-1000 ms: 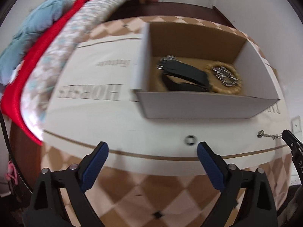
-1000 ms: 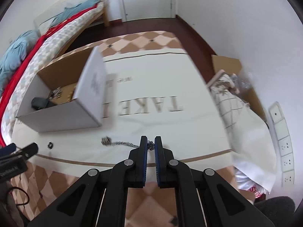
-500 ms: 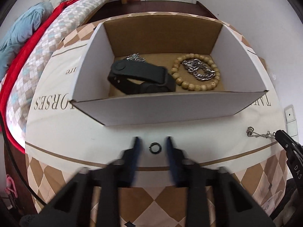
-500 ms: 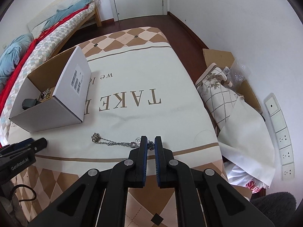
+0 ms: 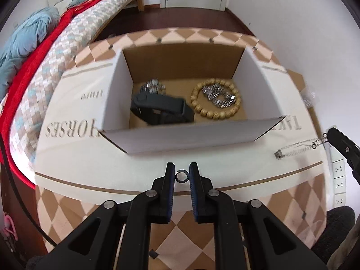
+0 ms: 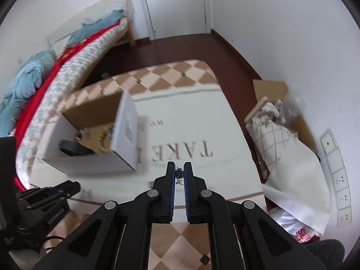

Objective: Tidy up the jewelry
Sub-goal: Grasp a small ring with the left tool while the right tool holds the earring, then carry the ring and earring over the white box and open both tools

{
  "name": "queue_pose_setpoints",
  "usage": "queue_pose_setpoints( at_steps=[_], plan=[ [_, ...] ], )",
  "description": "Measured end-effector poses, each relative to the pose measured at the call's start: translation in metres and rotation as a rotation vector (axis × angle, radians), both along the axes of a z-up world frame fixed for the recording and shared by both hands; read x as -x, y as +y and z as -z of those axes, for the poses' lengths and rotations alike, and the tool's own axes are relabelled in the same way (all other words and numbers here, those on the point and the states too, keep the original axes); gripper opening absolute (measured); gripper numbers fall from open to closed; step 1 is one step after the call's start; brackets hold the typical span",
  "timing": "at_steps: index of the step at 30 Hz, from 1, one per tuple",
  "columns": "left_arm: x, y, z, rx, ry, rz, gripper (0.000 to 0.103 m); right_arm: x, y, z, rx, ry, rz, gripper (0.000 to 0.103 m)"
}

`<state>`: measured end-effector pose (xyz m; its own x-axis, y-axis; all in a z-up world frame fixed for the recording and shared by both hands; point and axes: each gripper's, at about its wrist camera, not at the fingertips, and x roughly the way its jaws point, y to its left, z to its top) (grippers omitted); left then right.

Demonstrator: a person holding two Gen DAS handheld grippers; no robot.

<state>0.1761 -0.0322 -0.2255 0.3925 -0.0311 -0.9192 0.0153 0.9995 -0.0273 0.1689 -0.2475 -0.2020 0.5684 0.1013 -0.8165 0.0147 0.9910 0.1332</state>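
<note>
**Ring and chain both clamped, box stands ahead**

I find the small dark ring (image 5: pixel 181 176) pinched between the blue pads of the left hand-held gripper (image 5: pixel 181 175), whose jaws stand nearly together on it, over the cream cloth near the front edge of the counter (image 5: pixel 135 164). Whether the ring is clear of the cloth I cannot tell from this angle.

The right hand-held gripper (image 6: pixel 179 172) is closed on a bunched end of the silver chain (image 6: pixel 179 172). In the left wrist view the rest of that chain (image 5: pixel 297 149) runs leftward from the right gripper's tip, ending in a small pendant low over the cloth to the right of the box.

The open cardboard box (image 5: pixel 180 138) sits on the counter just beyond the ring. Inside it lie a black strap (image 5: pixel 162 109) on the left, a wooden bead bracelet (image 5: pixel 216 104) on the right with a silver link piece (image 5: pixel 219 95) lying within its loop, and a small silver cluster (image 5: pixel 154 85) behind the strap.

Further out, a bed (image 6: pixel 74 67) with a red cover and blue bedding lines the left wall. A folded patterned cloth (image 6: pixel 276 135) lies in a carton on the floor to the right of the counter. A white door (image 6: pixel 175 6) stands at the far wall.
</note>
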Motion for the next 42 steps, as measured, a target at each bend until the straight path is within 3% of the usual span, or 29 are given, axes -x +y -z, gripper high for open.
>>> queue_pose_setpoints(
  at_steps=[10, 15, 19, 23, 35, 37, 38, 39, 40, 41, 42],
  plan=[
    [-0.014, 0.02, -0.101, 0.05, -0.127, 0.013, 0.01, -0.003, 0.02, -0.082, -0.051, -0.11, -0.123, 0.008],
    [-0.031, 0.027, -0.133, 0.043, -0.167, 0.009, 0.01, -0.016, 0.032, -0.126, -0.086, -0.173, -0.182, 0.008],
    [-0.049, 0.035, -0.144, 0.052, -0.17, -0.008, 0.01, -0.037, 0.051, -0.144, -0.118, -0.169, -0.241, 0.008],
    [-0.071, 0.045, -0.138, 0.06, -0.138, -0.015, 0.01, -0.056, 0.069, -0.139, -0.118, -0.13, -0.278, 0.008],
    [-0.121, 0.058, -0.094, 0.152, 0.062, -0.007, 0.012, -0.09, 0.095, -0.073, -0.207, 0.148, -0.338, 0.008],
    [-0.126, 0.059, -0.094, 0.149, 0.077, -0.017, 0.02, -0.097, 0.095, -0.065, -0.213, 0.195, -0.322, 0.009],
    [-0.128, 0.06, -0.096, 0.142, 0.074, -0.025, 0.035, -0.1, 0.096, -0.061, -0.212, 0.216, -0.321, 0.009],
    [-0.129, 0.061, -0.098, 0.134, 0.068, -0.029, 0.061, -0.102, 0.094, -0.06, -0.207, 0.223, -0.306, 0.013],
    [-0.13, 0.064, -0.101, 0.127, 0.055, -0.041, 0.072, -0.104, 0.093, -0.059, -0.199, 0.23, -0.3, 0.029],
    [-0.129, 0.069, -0.107, 0.132, 0.032, -0.058, 0.083, -0.104, 0.092, -0.06, -0.197, 0.232, -0.297, 0.039],
    [-0.128, 0.073, -0.11, 0.13, 0.019, -0.069, 0.084, -0.104, 0.09, -0.061, -0.177, 0.223, -0.285, 0.052]
  ],
)
